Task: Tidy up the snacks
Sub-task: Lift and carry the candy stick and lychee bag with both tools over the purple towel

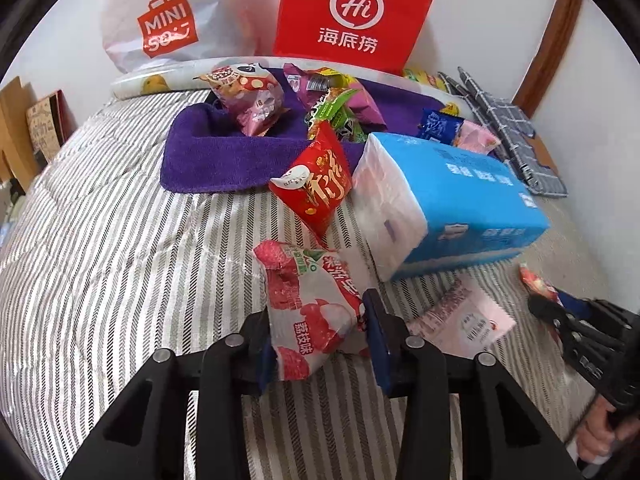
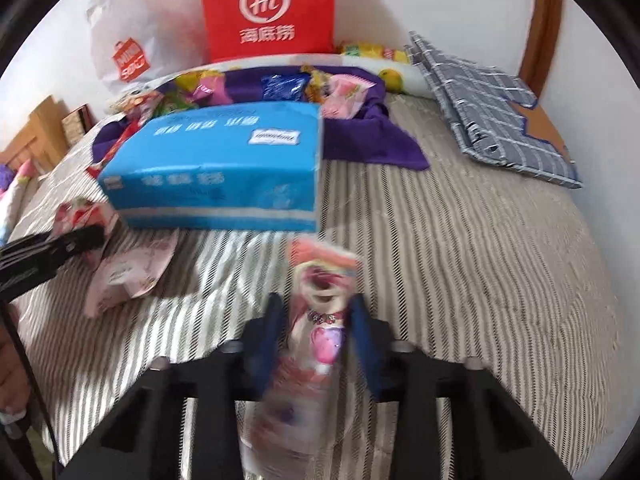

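Left wrist view: left hand-held gripper (image 1: 318, 340) pitched steeply down toward the bed (image 1: 100, 240), its 2 blue-padded fingers (image 1: 378, 344) clamped on a lychee snack packet (image 1: 308, 308), pink-red and white, crumpled between the pads. Packet sits at 6 o'clock in frame, its upper end free and tilted toward 11 o'clock. At 4 o'clock, the right hand-held gripper (image 1: 548, 304) comes in from the frame edge, tips pinching a thin red and pink wrapper; part of a hand (image 1: 600, 432) shows at the lower right corner.

Flat pink packet (image 1: 468, 316) lies on the bed just beside the left gripper, at 4 o'clock from it. Blue tissue pack (image 1: 460, 196) lies at 2 o'clock from centre; red snack packet (image 1: 316, 184) leans against its white end. Purple towel (image 1: 224, 160) behind, at 12 o'clock, with a heap of mixed snacks (image 1: 332, 108) on it. Red paper bag (image 1: 352, 12) and white shopping bag (image 1: 168, 20) stand against the wall. Grey plaid cloth (image 1: 504, 128) at 2 o'clock.

Right wrist view: blurred by motion. Right gripper points down at the striped cover, jaws nearly together on a pink cartoon snack packet (image 2: 320, 312), held upright between the pads, its top toward 12 o'clock. Left gripper enters at 9 o'clock.
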